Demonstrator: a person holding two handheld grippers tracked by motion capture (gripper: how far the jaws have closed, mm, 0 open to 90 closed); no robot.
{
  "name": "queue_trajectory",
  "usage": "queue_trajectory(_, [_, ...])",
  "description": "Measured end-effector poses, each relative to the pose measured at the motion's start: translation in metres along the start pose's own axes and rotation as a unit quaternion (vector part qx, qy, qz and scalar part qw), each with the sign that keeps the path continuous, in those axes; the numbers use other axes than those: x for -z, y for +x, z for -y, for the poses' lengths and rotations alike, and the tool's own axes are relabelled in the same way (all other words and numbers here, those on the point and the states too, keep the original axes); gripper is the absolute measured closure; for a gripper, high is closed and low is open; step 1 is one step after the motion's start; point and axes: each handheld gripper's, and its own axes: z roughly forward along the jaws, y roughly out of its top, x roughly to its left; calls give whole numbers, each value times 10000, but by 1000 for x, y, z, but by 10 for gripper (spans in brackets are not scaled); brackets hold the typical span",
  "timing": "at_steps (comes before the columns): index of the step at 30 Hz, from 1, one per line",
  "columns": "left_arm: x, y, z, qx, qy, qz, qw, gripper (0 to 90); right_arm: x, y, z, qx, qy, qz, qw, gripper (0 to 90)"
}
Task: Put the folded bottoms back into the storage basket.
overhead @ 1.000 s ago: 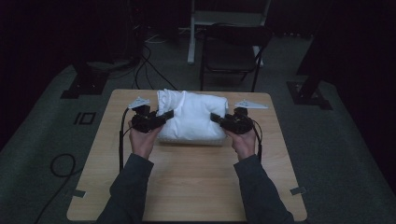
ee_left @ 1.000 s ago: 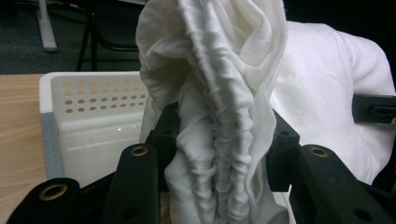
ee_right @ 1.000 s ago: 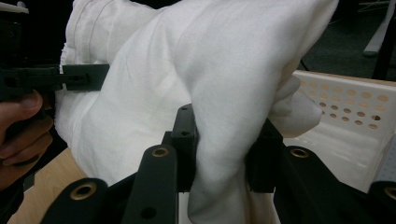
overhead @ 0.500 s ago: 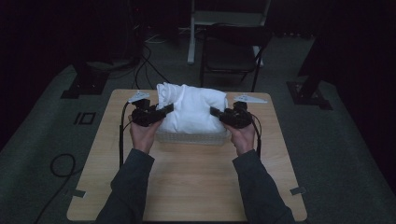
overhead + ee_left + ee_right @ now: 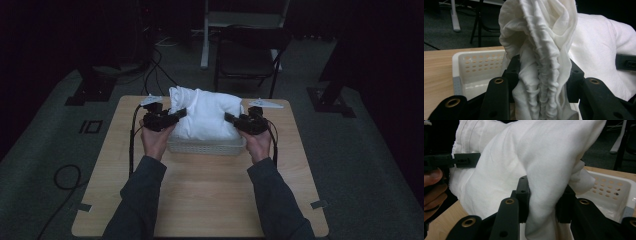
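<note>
The left gripper [image 5: 540, 82] had its fingers [image 5: 512, 72] clamped on a bunched fold of the white cloth [image 5: 541, 57]; the right gripper [image 5: 545, 202] pinched another fold of the cloth [image 5: 529, 165] between its fingers [image 5: 522, 195]. From above, the two hands [image 5: 155, 142] [image 5: 259, 145] held the cloth [image 5: 205, 112] at its left and right edges, raised over the white basket [image 5: 205, 146], which stood on the desk [image 5: 200, 195] toward the far side. A chair [image 5: 247, 55] stood beyond the desk.
</note>
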Motion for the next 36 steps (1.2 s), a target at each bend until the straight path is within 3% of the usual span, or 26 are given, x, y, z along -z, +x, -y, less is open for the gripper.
queue_trajectory(10, [-12, 10, 1, 208, 1, -70, 9998, 582, -13, -3, -4, 98, 77, 137, 9998, 697])
queue_trajectory(24, [-22, 13, -7, 142, -22, -204, 9997, 583, -23, -9, -10, 85, 93, 215, 9997, 697])
queue_trajectory(36, [-34, 22, -6, 291, 27, -301, 9991, 584, -35, -15, -12, 49, 134, 276, 9995, 697])
